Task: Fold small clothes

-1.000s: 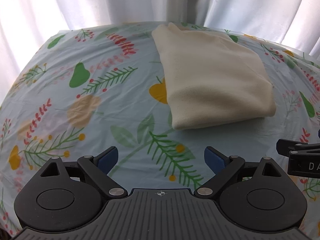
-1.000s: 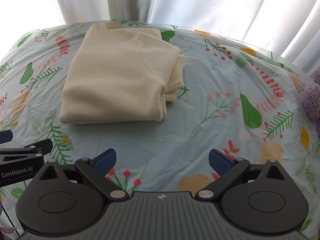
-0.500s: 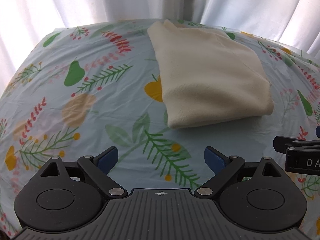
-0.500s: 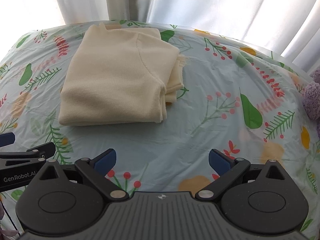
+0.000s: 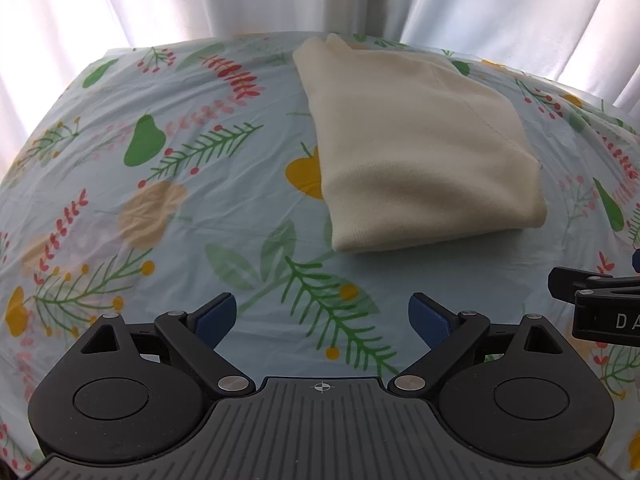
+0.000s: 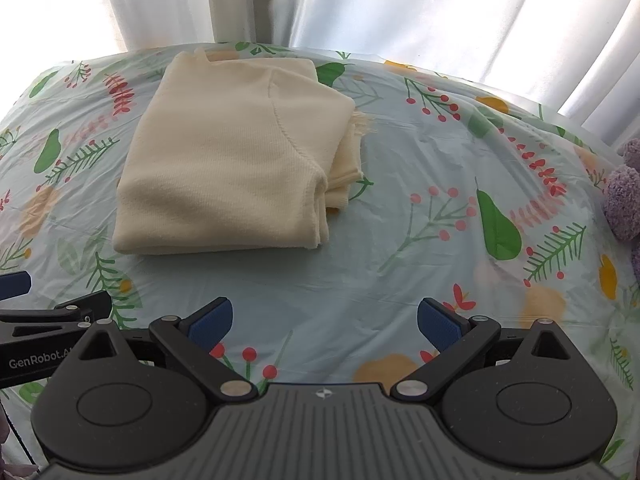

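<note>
little has shifted since the earlier frames, only the left gripper [image 5: 322,316] drifting slightly while both it and the right gripper [image 6: 324,318] hover released and empty before the folded cream knit garment [image 6: 236,160], lying ahead between them on the floral-clothed desk [image 6: 420,240].

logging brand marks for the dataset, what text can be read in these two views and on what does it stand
"GenRobot.A", cut off by the near gripper body: white print on the black left gripper, seen at the left edge of the right wrist view.
"D A", cut off by the frame edge: white letters on the black right gripper, seen at the right edge of the left wrist view.
No other text.
</note>
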A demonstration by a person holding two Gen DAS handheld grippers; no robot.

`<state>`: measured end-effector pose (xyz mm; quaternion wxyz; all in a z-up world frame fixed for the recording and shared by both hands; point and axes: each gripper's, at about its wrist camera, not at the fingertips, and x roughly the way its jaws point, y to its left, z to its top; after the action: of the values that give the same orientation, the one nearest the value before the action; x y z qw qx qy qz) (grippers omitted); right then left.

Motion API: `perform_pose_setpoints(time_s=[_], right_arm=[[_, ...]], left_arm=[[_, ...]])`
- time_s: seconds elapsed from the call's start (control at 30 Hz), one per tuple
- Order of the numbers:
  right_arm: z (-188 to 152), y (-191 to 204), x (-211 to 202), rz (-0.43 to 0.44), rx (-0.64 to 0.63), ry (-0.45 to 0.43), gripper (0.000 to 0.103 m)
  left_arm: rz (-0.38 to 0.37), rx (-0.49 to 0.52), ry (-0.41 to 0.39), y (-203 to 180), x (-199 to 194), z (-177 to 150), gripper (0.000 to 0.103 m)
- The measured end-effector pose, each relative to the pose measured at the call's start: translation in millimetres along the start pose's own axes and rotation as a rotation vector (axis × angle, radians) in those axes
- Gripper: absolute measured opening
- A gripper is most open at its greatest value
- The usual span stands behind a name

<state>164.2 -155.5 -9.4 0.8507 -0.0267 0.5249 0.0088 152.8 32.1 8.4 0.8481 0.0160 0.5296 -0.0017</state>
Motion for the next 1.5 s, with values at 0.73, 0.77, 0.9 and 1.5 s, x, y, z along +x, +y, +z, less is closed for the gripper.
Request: perform_pose_setpoints(time_s=[0.73, 0.77, 0.9, 1.5], right_arm=[[0.5, -2.4, -3.3, -0.001, 0.01, -0.015, 0.099], [0.6, -2.4, -3.4, -0.001, 0.009, -0.016, 0.099], [1.3, -2.7, -3.9, -0.003, 0.005, -0.022, 0.099], [1.3, -3.3, -4.5, 0.0, 0.008, -0.023, 0.099]], left_arm=[[-0.001, -0.005, -0.003, -3.4, -0.5, 0.4, 0.096], [0.0, -0.005, -0.004, -3.3, -0.6, 0.4, 0.096], [0.0, -0.003, -0.007, -4.0, -0.4, 0.6, 0.096], [-0.007, -0.007, -0.004, -4.3, -0.3, 1.2, 0.096]])
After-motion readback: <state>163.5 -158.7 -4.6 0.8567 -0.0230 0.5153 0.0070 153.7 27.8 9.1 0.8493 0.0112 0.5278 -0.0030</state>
